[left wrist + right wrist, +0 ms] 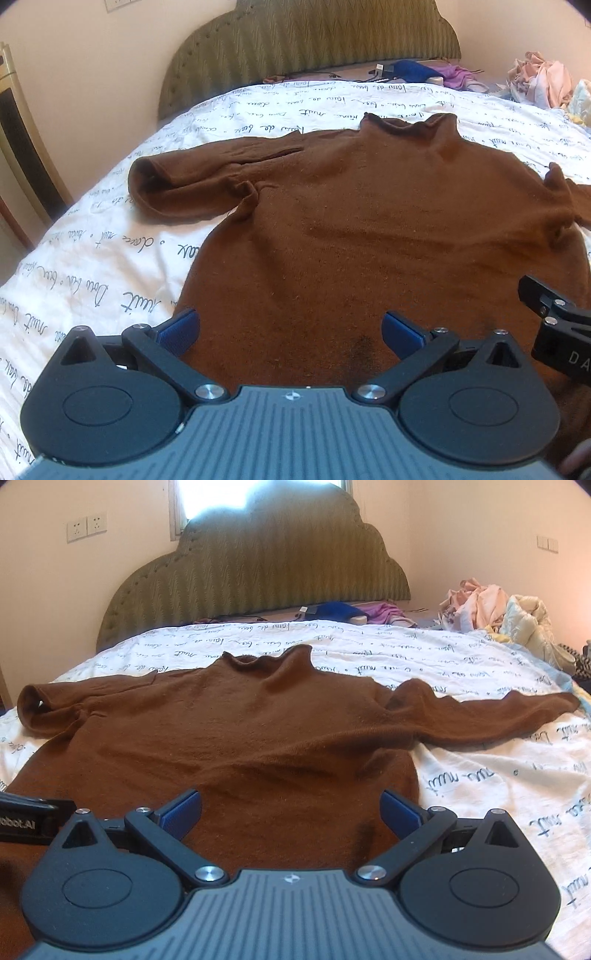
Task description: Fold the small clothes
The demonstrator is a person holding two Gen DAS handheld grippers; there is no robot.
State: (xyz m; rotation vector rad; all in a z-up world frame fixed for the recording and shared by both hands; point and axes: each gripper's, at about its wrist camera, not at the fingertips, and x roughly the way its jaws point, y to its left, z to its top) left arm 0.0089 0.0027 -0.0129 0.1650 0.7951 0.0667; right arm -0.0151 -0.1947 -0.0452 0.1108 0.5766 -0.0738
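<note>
A brown knit sweater (369, 229) (236, 738) lies flat on the bed, collar toward the headboard. Its left sleeve (192, 177) (62, 709) is folded short; its right sleeve (491, 716) stretches out to the right. My left gripper (290, 330) hovers open over the hem's left part, nothing between its blue pads (177, 330). My right gripper (290, 810) hovers open over the hem's right part, pads (400, 810) empty. Each gripper's body shows at the edge of the other's view: the right one (557, 325), the left one (29, 818).
The white bedsheet with handwriting print (110, 266) (498, 797) covers the bed. An olive headboard (258, 572) stands at the back. Blue and purple items (354, 614) lie by it, and a heap of pale clothes (491, 609) sits at the far right.
</note>
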